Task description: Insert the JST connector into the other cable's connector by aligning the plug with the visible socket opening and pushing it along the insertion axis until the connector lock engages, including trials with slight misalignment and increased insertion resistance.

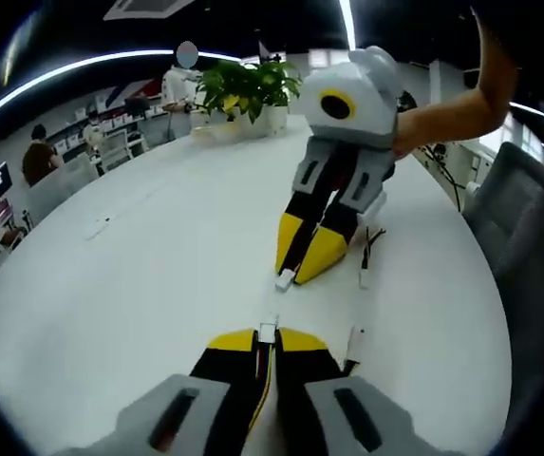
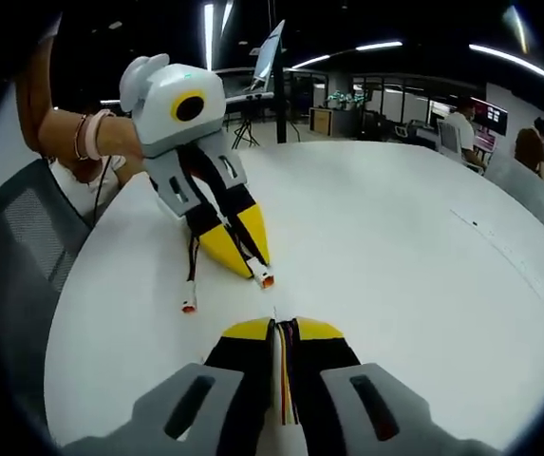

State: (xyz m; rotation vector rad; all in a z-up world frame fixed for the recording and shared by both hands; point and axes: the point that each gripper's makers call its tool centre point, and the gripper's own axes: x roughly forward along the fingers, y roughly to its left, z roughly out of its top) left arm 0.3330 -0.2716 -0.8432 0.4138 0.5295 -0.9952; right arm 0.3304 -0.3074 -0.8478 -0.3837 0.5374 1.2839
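Left gripper view: both tools [image 1: 268, 334] [image 1: 298, 271] pinch connectors [image 1: 268, 332] [image 1: 284, 279], tips apart.

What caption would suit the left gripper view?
Two handheld grippers, left gripper and right gripper, face tip-to-tip over a white table, each pinching a small cable connector.

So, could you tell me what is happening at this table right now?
A person is working two hand-held tongs over a white table. The left tongs are shut on a cable with a white connector at their tip. The right tongs are shut on the other cable, whose plug points toward that connector. The two ends face each other with a gap between them, not yet mated. A loose cable end lies on the table beside the left tongs.
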